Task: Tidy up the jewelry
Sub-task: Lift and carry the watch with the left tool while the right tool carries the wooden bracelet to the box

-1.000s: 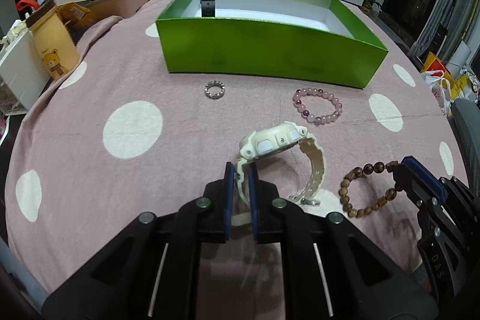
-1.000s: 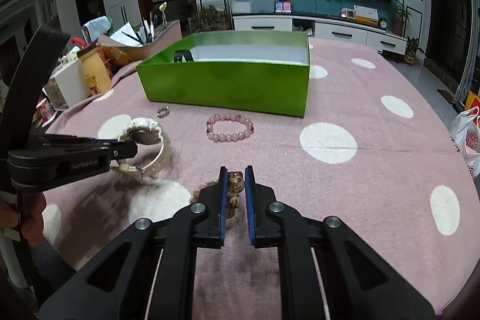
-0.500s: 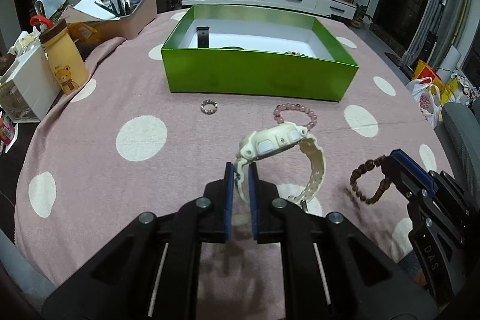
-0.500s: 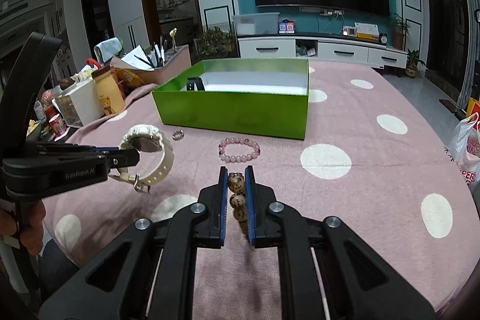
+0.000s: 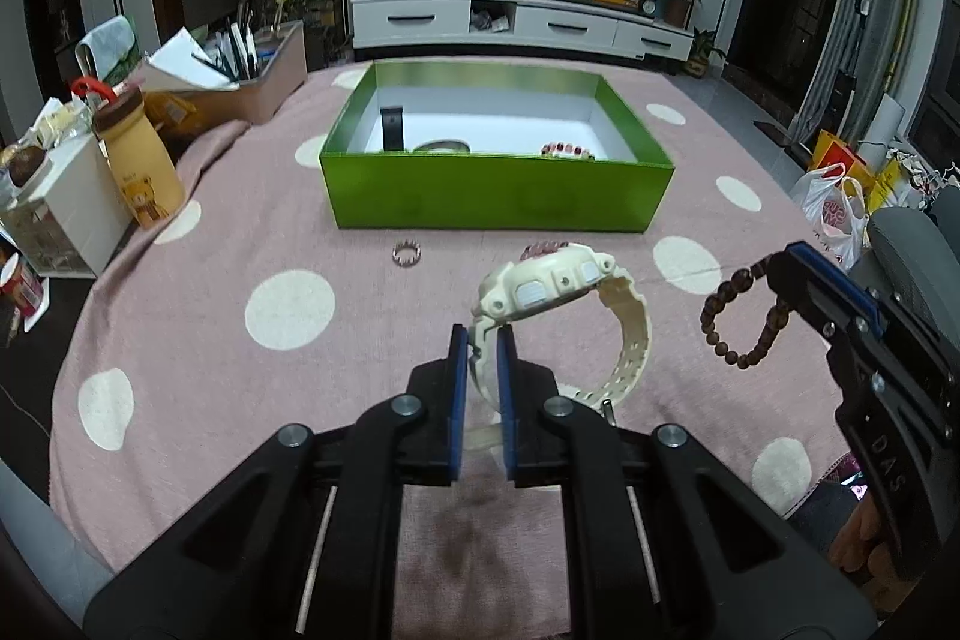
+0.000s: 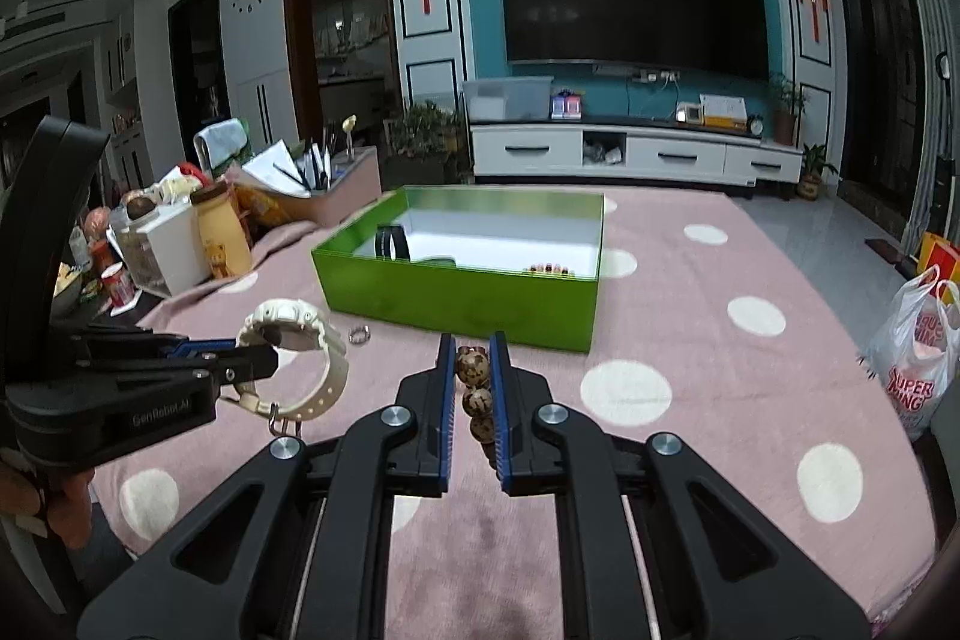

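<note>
My left gripper (image 5: 478,340) is shut on the strap of a cream watch (image 5: 552,286) and holds it above the pink dotted tablecloth; the watch also shows in the right wrist view (image 6: 300,334). My right gripper (image 6: 471,352) is shut on a brown wooden bead bracelet (image 6: 473,388), which hangs in the air at the right of the left wrist view (image 5: 741,322). The green box (image 5: 492,190) stands ahead, with a black band, a round item and a beaded bracelet inside. A small silver ring (image 5: 407,254) lies on the cloth before the box. A pink bead bracelet (image 5: 543,247) is mostly hidden behind the watch.
A yellow bear bottle (image 5: 141,160), a white box (image 5: 60,214) and a pen tray (image 5: 240,82) crowd the table's left side. A plastic bag (image 6: 924,358) sits off the right edge. The table edge runs close below both grippers.
Both grippers have lifted higher above the table, carrying the watch and the wooden bracelet up with them. The box's inside shows more now.
</note>
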A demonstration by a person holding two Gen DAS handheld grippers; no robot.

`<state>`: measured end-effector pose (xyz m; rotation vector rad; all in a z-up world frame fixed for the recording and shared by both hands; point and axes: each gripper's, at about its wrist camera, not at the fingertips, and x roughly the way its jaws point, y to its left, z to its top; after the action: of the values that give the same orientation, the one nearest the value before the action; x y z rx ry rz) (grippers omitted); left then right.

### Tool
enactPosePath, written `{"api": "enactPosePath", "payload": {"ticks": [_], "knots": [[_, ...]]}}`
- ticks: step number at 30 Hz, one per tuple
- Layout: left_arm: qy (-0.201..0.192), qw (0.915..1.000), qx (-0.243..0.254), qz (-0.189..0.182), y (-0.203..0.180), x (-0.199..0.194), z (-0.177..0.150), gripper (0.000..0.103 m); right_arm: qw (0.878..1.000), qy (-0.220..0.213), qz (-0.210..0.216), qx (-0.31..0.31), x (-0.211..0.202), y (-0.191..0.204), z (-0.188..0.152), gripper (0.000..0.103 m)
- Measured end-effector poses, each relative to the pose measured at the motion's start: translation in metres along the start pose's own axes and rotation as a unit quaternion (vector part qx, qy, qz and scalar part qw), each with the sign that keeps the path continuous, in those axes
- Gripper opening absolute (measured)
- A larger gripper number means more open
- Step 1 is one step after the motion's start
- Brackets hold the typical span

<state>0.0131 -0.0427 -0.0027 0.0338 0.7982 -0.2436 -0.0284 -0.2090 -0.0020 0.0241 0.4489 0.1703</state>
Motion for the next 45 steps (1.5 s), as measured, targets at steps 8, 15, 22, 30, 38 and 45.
{"api": "enactPosePath", "payload": {"ticks": [8, 15, 22, 30, 38, 45], "knots": [[-0.019, 0.9998, 0.002, -0.001, -0.002, -0.018, 0.007, 0.009, 1.0, -0.022, 0.0, -0.011, -0.015, 0.003, 0.014, 0.011], [-0.034, 0.9994, -0.006, -0.002, 0.002, -0.027, 0.021, 0.009, 1.0, -0.019, 0.002, -0.012, -0.018, -0.003, 0.031, 0.011], [-0.048, 0.9988, -0.004, 0.006, 0.009, -0.03, 0.04, 0.009, 1.0, -0.019, -0.001, -0.018, -0.009, -0.002, 0.052, 0.011], [-0.06, 0.998, 0.013, 0.016, 0.014, -0.016, 0.074, 0.009, 0.999, -0.027, 0.002, -0.028, 0.016, -0.002, 0.083, 0.011], [-0.063, 0.9978, 0.017, 0.015, 0.01, 0.009, 0.114, 0.009, 0.999, -0.031, -0.001, -0.026, 0.048, -0.013, 0.114, 0.011], [-0.061, 0.9977, 0.024, 0.017, 0.007, 0.031, 0.142, 0.009, 0.999, -0.028, -0.001, -0.016, 0.072, -0.028, 0.132, 0.011]]}}
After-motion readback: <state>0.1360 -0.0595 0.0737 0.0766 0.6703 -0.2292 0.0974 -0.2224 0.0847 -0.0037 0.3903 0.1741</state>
